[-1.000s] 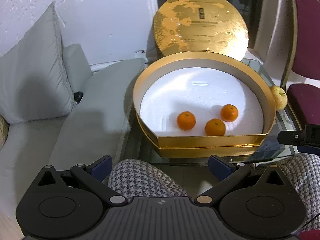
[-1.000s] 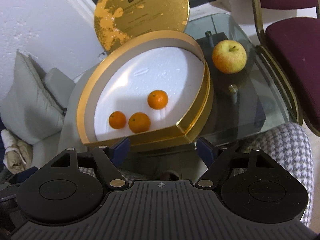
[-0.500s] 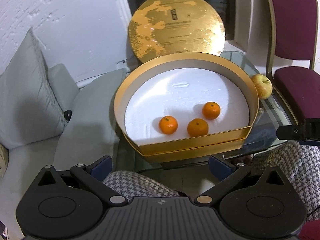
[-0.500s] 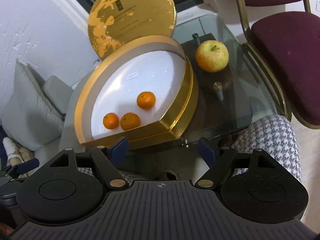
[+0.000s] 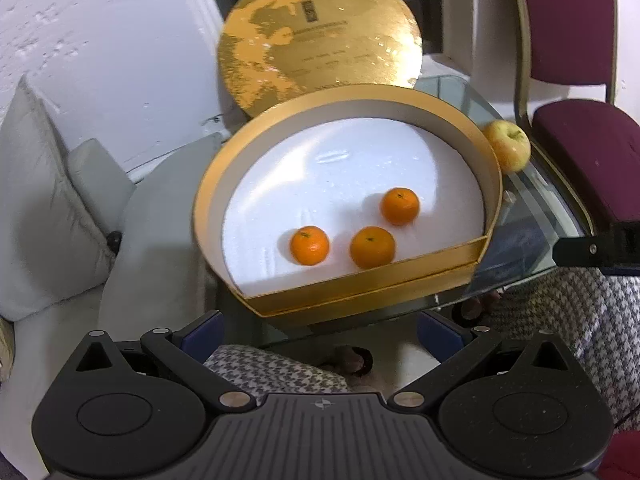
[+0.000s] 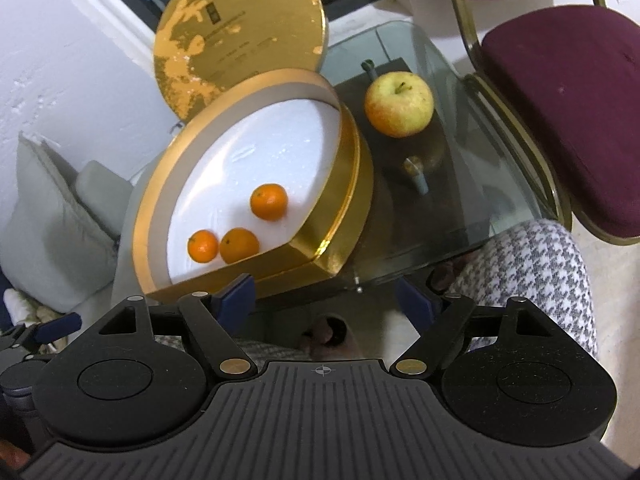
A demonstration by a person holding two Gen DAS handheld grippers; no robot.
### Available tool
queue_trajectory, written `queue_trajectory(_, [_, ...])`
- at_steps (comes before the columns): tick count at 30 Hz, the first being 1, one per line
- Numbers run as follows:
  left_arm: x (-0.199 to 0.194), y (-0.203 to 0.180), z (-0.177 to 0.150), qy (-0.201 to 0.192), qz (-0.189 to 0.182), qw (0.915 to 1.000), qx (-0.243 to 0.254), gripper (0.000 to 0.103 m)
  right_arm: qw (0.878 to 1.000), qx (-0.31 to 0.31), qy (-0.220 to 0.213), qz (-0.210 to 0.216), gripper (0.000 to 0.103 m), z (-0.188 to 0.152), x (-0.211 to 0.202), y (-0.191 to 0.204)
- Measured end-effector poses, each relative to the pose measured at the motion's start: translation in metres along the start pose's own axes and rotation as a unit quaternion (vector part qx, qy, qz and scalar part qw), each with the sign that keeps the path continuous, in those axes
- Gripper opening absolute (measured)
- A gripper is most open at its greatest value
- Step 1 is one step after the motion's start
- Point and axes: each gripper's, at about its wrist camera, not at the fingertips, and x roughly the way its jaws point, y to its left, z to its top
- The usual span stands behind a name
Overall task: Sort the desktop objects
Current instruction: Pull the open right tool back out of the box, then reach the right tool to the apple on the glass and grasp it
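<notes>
Centre frame, three oranges [image 5: 372,246] sit grouped in the gold box [image 5: 490,184], presumably as sorted fruit; the apple [image 6: 399,104] stands outside on the glass table [image 6: 472,184]. Left gripper [image 5: 320,330] and right gripper [image 6: 324,298] hang short of the table, fingers spread, holding nothing.

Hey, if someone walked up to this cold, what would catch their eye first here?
Probably the big gold box on the glass table, its white foam floor holding three oranges near the straight front wall. Its round gold lid leans upright against the wall behind it. A lone apple sits on the glass just outside the box, on its right, while both grippers hang open and empty.
</notes>
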Motion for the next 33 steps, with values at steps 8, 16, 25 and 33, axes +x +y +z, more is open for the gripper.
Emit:
queue_trajectory(8, [0.016, -0.003, 0.017, 0.015, 0.005, 0.9999, 0.0, 0.102, 1.0, 0.026, 0.002, 0.003, 0.084, 0.014, 0.014, -0.018])
queue_trajectory(16, [0.036, -0.001, 0.038, 0.031, 0.009, 0.9994, -0.011, 0.102, 0.999, 0.044, -0.014, -0.011, 0.089, 0.048, 0.034, -0.03])
queue_trajectory(25, [0.062, 0.006, 0.067, 0.037, 0.01, 0.9989, -0.029, 0.102, 0.997, 0.072, -0.026, -0.031, 0.089, 0.094, 0.067, -0.046])
queue_trajectory(33, [0.084, 0.013, 0.079, 0.05, 0.01, 0.9977, -0.044, 0.102, 0.994, 0.094, -0.031, -0.049, 0.089, 0.137, 0.105, -0.057])
